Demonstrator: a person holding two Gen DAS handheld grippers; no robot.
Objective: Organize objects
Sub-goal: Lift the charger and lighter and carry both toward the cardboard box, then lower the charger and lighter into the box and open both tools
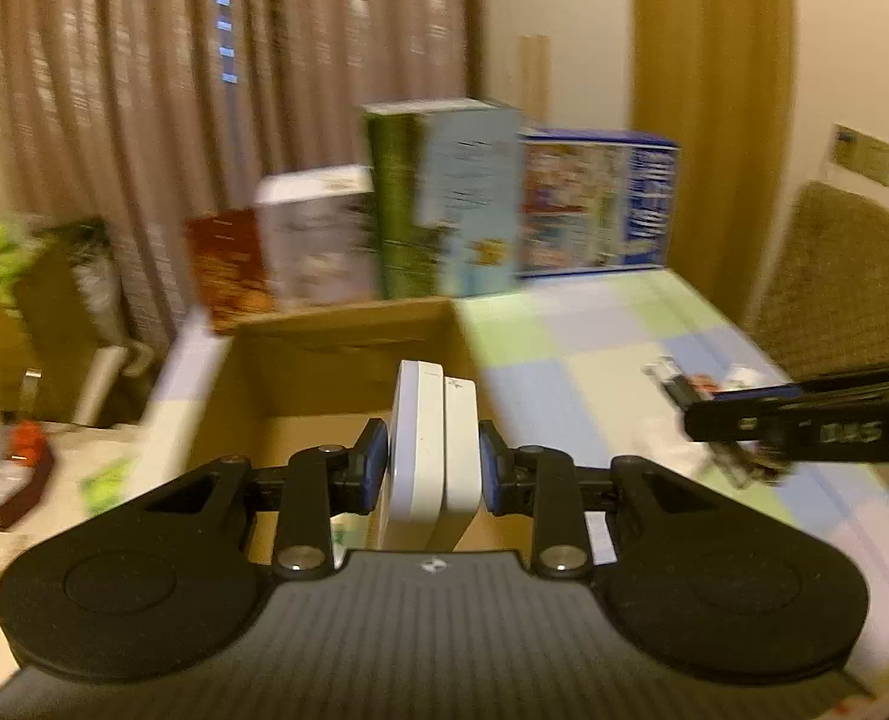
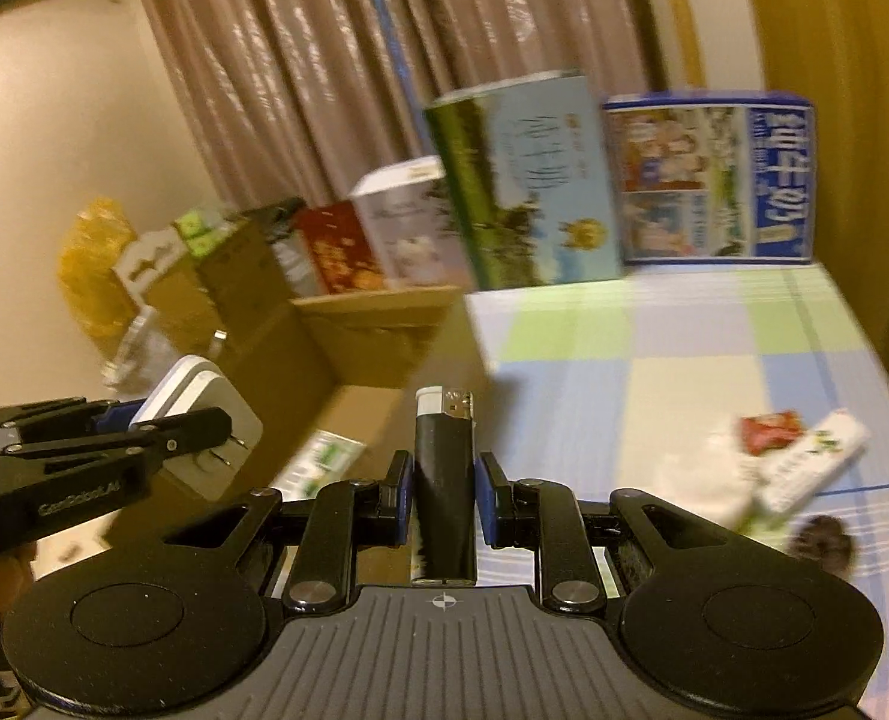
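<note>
Here the largest thing is the tabletop (image 2: 684,360), covered in a blue, green and cream check, with picture boxes (image 2: 708,180) standing upright along its far edge from 12 to 1 o'clock in the right wrist view. An open cardboard box (image 1: 348,384) sits at the tabletop's left edge, straight ahead at 12 o'clock from the left tool (image 1: 432,468), its back wall touching the row of picture boxes. The left tool pinches two white adapters (image 1: 432,450) side by side between its blue pads, held upright over the cardboard box's opening; the right wrist view shows metal prongs on them at 9 o'clock. The right tool (image 2: 443,498) is clamped on a black lighter (image 2: 443,480), upright with its white and metal head pointing away, near the cardboard box's right wall. At 3 o'clock from the lighter, well apart, lie a white packet (image 2: 804,468) and a small red wrapper (image 2: 768,429) on the tabletop, blurred.
</note>
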